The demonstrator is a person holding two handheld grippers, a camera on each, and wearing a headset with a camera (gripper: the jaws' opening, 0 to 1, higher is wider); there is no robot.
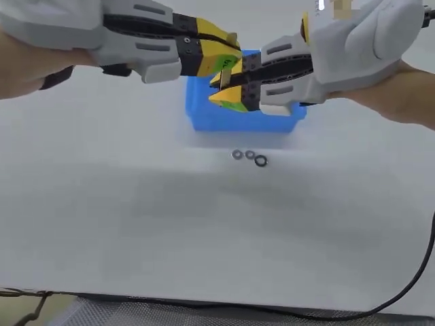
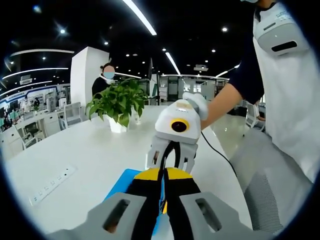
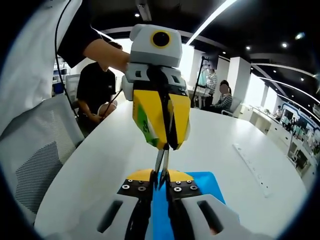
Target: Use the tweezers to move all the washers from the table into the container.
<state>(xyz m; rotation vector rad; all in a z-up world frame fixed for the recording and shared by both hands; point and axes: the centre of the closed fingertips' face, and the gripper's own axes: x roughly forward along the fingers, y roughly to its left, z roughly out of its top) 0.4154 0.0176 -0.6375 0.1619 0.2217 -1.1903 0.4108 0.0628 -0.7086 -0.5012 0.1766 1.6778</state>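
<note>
Presently three small washers (image 1: pixel 249 156), two silvery, one darker, lay in a row on the worktop (image 1: pixel 204 224) just before the blue container (image 1: pixel 204 115); left gripper (image 1: pixel 230 54) and right gripper (image 1: pixel 221 89) both clamped the tweezers (image 3: pixel 161 162).

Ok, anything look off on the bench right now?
Nothing spilled or damaged. The three washers lie in a short row on the table, just in front of the blue container. Only oddity: the left gripper and right gripper both seem clamped on the tweezers above it.
</note>
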